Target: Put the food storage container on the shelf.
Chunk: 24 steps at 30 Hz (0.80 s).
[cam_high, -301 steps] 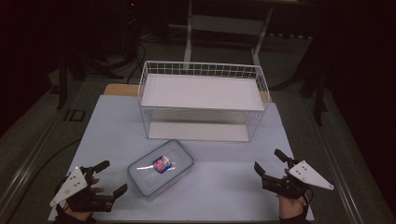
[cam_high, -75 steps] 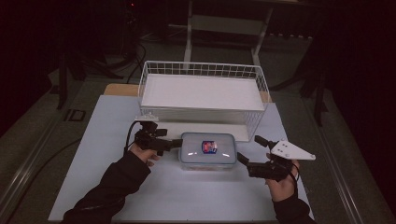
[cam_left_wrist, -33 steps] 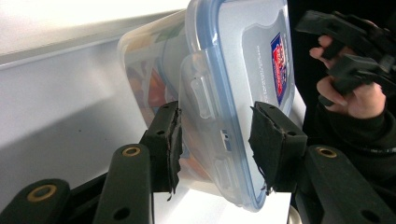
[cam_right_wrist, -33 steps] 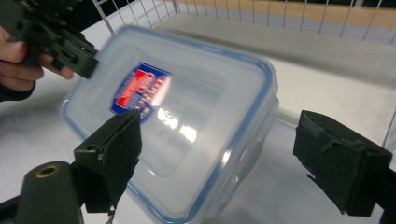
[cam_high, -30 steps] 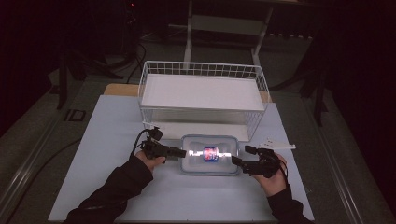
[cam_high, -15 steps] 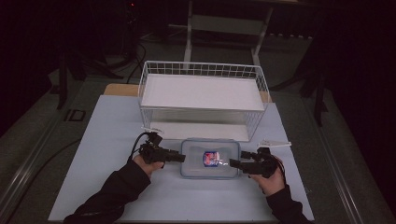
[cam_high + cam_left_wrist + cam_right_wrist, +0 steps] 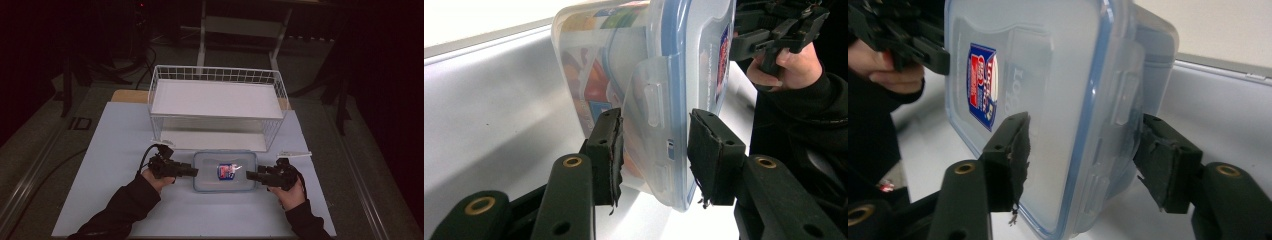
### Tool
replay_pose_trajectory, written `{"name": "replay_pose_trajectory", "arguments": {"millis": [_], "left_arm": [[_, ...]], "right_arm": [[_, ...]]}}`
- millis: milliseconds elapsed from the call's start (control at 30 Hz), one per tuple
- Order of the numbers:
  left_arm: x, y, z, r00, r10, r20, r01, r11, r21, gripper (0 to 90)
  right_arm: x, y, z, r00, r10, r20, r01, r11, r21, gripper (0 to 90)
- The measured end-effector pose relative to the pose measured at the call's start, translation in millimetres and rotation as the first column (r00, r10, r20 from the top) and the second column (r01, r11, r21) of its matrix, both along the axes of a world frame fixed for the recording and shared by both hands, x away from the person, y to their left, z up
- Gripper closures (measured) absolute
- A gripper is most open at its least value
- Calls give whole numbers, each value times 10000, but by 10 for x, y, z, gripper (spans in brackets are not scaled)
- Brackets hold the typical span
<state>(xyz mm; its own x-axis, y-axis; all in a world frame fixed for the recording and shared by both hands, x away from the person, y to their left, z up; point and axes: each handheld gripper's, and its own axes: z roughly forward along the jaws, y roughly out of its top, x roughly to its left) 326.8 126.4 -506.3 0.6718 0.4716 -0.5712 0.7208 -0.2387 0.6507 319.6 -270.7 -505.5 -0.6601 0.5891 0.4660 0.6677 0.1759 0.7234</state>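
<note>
lying flat on the pale table (image 7: 110, 150), at about 6 o'clock from the white wire basket (image 7: 216, 107) and just in front of it: a clear plastic food container (image 7: 225, 171) with a blue-rimmed lid and a red and blue label (image 7: 226, 171) on top. held from both short ends. at its 9 o'clock end, the left gripper (image 7: 192, 171), with the pads (image 7: 606, 150) set above and below the end of the box over the lid latch (image 7: 651, 100), close against it; pressing or only touching, cannot tell for sure, but looks clamped on the container. at its 3 o'clock end, the right gripper (image 7: 251, 176), jaws just been closing, with the container edge between them; one pad (image 7: 1010, 145) lying on the lid, the other (image 7: 1163, 155) against the underside near the latch, seems gripping too. seen in the left gripper view (image 7: 654, 160) the other hand (image 7: 781, 70) at 1 o'clock; in the right gripper view (image 7: 1083, 165) the opposite hand (image 7: 885, 67) at 10 o'clock. coloured contents visible through the wall, not clear what.
</note>
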Motion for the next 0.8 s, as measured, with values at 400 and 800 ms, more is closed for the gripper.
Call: {"name": "replay_pose_trajectory", "arguments": {"millis": [400,800], "left_arm": [[-123,-17,81,9979,320,569,-328,9994,134,579],[-3,68,323,9818,872,1688,-857,9962,-165,576]], "right_arm": [[-55,-5,35,9997,-154,-178,158,9997,210,438],[130,94,319,9953,-201,948,173,9994,311,434]]}}
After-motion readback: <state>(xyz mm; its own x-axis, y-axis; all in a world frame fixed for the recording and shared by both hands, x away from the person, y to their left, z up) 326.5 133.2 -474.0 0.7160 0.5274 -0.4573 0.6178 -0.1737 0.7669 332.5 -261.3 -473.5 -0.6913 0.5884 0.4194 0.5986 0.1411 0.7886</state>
